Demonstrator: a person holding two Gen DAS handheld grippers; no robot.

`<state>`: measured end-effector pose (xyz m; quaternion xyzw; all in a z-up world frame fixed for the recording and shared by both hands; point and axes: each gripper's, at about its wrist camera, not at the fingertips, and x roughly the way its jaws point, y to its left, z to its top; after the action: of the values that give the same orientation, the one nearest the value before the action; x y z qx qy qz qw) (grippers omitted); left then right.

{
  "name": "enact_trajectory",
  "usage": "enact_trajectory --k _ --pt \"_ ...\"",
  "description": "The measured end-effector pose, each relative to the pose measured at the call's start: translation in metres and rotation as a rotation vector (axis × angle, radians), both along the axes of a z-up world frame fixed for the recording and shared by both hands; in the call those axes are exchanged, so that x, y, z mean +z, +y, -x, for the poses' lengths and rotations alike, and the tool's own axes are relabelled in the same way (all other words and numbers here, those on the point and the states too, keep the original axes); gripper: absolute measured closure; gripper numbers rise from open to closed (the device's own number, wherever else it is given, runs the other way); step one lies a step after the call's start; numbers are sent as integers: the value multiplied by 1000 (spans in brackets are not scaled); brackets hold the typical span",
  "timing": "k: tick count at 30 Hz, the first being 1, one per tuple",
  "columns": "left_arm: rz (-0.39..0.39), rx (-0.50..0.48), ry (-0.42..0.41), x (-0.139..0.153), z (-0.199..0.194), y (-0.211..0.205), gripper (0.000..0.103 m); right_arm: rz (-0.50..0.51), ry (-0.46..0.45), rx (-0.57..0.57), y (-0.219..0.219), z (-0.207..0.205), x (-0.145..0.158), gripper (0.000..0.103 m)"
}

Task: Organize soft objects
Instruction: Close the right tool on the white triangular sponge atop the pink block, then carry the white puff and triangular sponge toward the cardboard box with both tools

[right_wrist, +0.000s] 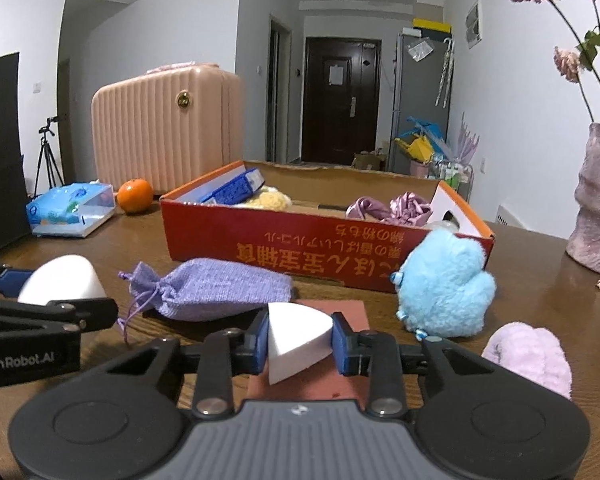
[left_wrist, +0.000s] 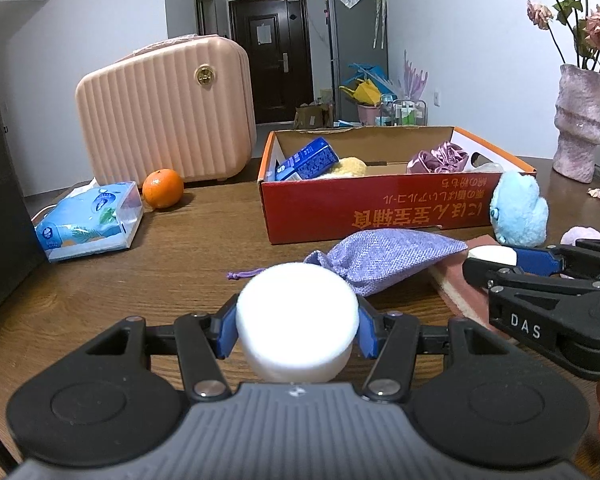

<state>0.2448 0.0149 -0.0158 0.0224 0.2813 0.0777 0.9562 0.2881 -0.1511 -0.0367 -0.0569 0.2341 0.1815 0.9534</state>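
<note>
Two grippers each clamp a white sponge: the left gripper (left_wrist: 298, 330) pinches a round white sponge (left_wrist: 298, 316), the right gripper (right_wrist: 300, 342) a wedge-shaped white sponge (right_wrist: 296, 340) above a reddish pad (right_wrist: 340, 384). Beyond lie a purple drawstring pouch (right_wrist: 220, 294) and blue plush toy (right_wrist: 446, 284), then the red cardboard box (right_wrist: 300, 252) on the wooden table (left_wrist: 160, 264).

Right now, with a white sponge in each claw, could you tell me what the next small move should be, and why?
Probably lift the right claw with its wedge sponge and carry it over the red box. It is clamped just above the pink pad, and the box already holds soft items.
</note>
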Motion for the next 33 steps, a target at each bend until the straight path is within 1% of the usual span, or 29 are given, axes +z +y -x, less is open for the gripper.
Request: enact_trajectory --k 10,16,25,33 --pt "0 -5 -12 1 2 0 46 -46 -69 -19 -11 13 13 72" --pt "7 -10 -29 5 7 0 46 -83 -109 -28 -22 29 22 72" --pt "8 -25 -79 13 19 -2 46 -115 -148 -19 -31 55 30 72" --pt "13 -37 -122 22 30 -6 46 -132 -167 -18 -34 64 35 72"
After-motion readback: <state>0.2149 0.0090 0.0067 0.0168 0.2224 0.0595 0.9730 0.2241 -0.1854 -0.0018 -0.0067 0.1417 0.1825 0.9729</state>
